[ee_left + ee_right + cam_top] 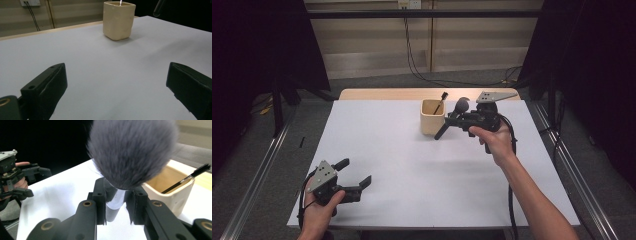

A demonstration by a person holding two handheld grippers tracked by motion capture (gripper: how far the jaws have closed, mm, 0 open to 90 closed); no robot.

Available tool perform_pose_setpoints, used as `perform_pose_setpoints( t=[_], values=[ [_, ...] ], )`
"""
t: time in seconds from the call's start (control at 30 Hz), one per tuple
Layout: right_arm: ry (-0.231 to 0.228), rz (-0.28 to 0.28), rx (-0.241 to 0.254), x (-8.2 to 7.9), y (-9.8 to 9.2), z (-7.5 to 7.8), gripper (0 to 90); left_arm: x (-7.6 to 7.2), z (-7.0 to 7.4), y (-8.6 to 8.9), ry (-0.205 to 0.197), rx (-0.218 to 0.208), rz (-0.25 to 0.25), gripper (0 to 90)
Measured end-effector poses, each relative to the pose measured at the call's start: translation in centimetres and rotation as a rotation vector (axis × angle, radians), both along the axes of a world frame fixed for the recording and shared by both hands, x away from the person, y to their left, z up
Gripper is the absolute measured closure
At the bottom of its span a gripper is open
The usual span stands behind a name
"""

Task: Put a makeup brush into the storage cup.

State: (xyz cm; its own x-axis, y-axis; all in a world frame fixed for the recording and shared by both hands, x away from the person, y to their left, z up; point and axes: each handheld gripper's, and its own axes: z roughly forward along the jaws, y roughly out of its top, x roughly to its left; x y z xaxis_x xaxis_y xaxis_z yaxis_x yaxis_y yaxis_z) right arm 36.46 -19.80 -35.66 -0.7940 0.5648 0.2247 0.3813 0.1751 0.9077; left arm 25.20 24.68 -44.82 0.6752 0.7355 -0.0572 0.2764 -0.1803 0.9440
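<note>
My right gripper (455, 120) is shut on a large makeup brush (130, 152) with a grey fluffy head; its dark handle (442, 131) slants down toward the table, right beside a cream square cup (432, 116). The jaws clamp the brush at its white ferrule (117, 201). A thin black brush (441, 102) stands inside the cup (175, 192). My left gripper (354, 172) rests near the table's front left corner, open, with nothing between its jaws. The cup (118, 20) stands far ahead in the left gripper view.
The white tabletop (402, 165) spreads between the two hands. A wooden strip (377, 94) runs along its far edge. Black curtains hang on both sides, and cables (412, 55) trail down the back wall.
</note>
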Motion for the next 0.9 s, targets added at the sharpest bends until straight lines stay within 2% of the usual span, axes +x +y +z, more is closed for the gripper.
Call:
perform_pose_setpoints(
  t=[0.07, 0.47, 0.67, 0.8, 0.9],
  values=[
    [-0.004, -0.006, 0.01, 0.2, -0.1, 0.3, 71.5, 0.0, 0.0, 0.0, -0.002, 0.009, 0.004, 3.2],
    [-0.041, -0.059, 0.025, 2.2, -1.4, 3.1, 71.5, 0.0, 0.0, 0.2, 0.007, -0.001, 0.006, 3.0],
    [-0.045, -0.078, -0.002, 3.4, -0.9, 3.4, 71.5, 0.1, -0.1, 0.1, 0.015, 0.004, 0.0, 3.0],
    [-0.047, -0.092, -0.002, 4.2, -0.5, 3.7, 71.5, 0.1, -0.1, 0.1, 0.016, 0.004, -0.002, 3.0],
    [-0.04, -0.111, -0.031, 4.9, -0.2, 3.8, 71.5, 0.1, -0.1, 0.1, 0.017, 0.002, 0.001, 3.0]
  ],
)
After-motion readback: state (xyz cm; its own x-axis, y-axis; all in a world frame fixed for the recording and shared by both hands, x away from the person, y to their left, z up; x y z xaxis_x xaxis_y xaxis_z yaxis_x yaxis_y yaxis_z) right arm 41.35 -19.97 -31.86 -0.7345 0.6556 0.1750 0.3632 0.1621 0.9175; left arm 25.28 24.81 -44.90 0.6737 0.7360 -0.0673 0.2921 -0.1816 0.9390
